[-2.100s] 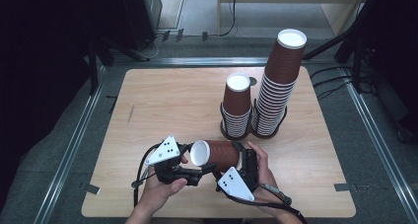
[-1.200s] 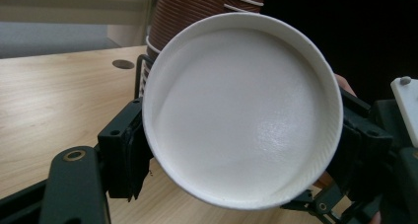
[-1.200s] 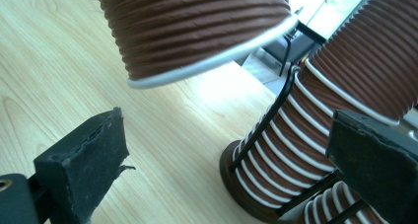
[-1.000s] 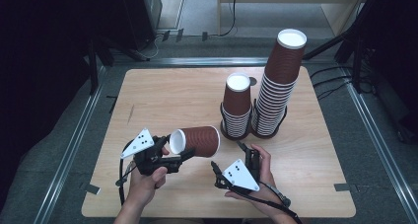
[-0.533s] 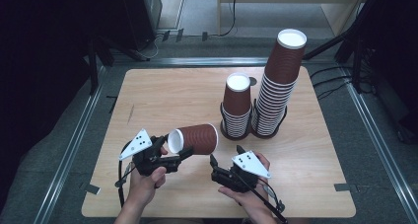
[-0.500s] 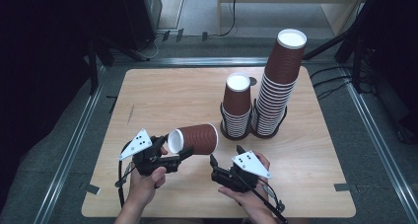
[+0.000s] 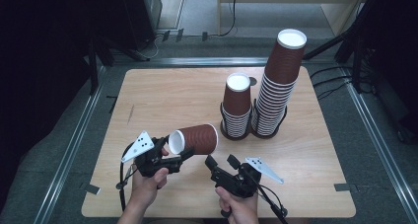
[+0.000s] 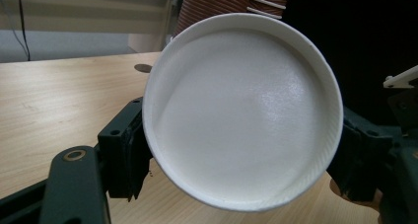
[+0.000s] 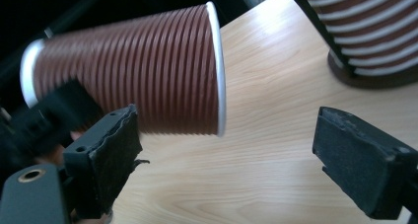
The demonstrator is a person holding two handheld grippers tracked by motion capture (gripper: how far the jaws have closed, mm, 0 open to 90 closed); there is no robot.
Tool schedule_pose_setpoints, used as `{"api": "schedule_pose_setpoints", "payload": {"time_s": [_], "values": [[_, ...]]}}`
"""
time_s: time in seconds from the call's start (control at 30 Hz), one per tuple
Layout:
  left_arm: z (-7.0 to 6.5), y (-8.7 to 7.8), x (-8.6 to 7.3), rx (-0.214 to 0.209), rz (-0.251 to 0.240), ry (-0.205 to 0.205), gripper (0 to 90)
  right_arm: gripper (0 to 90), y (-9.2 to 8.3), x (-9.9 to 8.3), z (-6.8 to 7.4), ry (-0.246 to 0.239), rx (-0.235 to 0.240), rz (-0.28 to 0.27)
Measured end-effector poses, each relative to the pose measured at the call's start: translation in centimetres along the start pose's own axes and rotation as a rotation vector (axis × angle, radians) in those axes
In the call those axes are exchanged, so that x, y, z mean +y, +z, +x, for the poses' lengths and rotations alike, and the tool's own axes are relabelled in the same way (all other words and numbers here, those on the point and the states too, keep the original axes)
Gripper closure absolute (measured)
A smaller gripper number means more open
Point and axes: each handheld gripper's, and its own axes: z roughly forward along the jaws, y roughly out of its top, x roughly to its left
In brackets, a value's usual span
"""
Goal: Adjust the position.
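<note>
A light wooden table (image 7: 162, 95) with rounded corners stands on a grey floor (image 7: 74, 150) framed by metal rails, with dark room and cables behind it. At the far right of the table stand two stacks of ribbed brown paper cups, upside down: a tall stack (image 7: 278, 86) and, touching its left side, a short stack (image 7: 236, 107). The left gripper (image 7: 173, 155) is clenched on a single ribbed brown paper cup (image 7: 193, 139), held on its side above the near part of the table, its white bottom towards the hand and its mouth towards the stacks. The right gripper (image 7: 220, 162), just beside the cup, has its jaws released, nothing between them. The table's left half and near right corner lie bare, giving room to move
</note>
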Motion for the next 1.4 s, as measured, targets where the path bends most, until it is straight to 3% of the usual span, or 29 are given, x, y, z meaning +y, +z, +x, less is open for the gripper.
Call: {"api": "schedule_pose_setpoints", "payload": {"time_s": [0.03, 0.07, 0.4, 0.5, 0.7, 0.77, 0.97, 1.07, 1.4], "values": [[0.0, 0.0, -0.1, 0.000, 0.000, 0.001, 22.9, 10.8, 0.0, 0.1, -0.2, 0.082, 0.017, 0.003], [-0.1, 0.1, -0.1, 0.001, -0.002, 0.000, 22.9, 10.8, 0.0, 0.1, -0.2, 0.082, 0.017, 0.003], [-0.8, 0.5, -0.8, 0.011, -0.015, 0.011, 22.9, 10.0, 0.6, -0.1, -1.6, 0.455, 0.056, 0.037], [-1.0, 0.7, -1.1, 0.014, -0.013, 0.018, 22.9, 10.0, 0.7, -0.1, -1.9, 0.565, 0.092, 0.047], [-1.5, 0.9, -1.5, 0.034, -0.011, 0.035, 22.9, 10.2, 0.9, -0.3, -1.6, 0.735, 0.160, 0.053], [-1.7, 1.0, -1.5, 0.042, -0.013, 0.044, 22.9, 10.2, 1.0, -0.3, -1.6, 0.749, 0.169, 0.055], [-2.2, 1.2, -1.8, 0.054, -0.020, 0.057, 22.9, 10.4, 1.6, -0.4, -1.6, 0.852, 0.229, 0.057], [-2.4, 1.3, -1.9, 0.055, -0.017, 0.066, 22.9, 10.6, 2.0, -0.5, -1.7, 0.905, 0.227, 0.065], [-2.9, 1.6, -2.2, 0.066, -0.014, 0.091, 23.0, 9.7, 2.5, -0.6, -1.7, 0.972, 0.189, 0.046]]}}
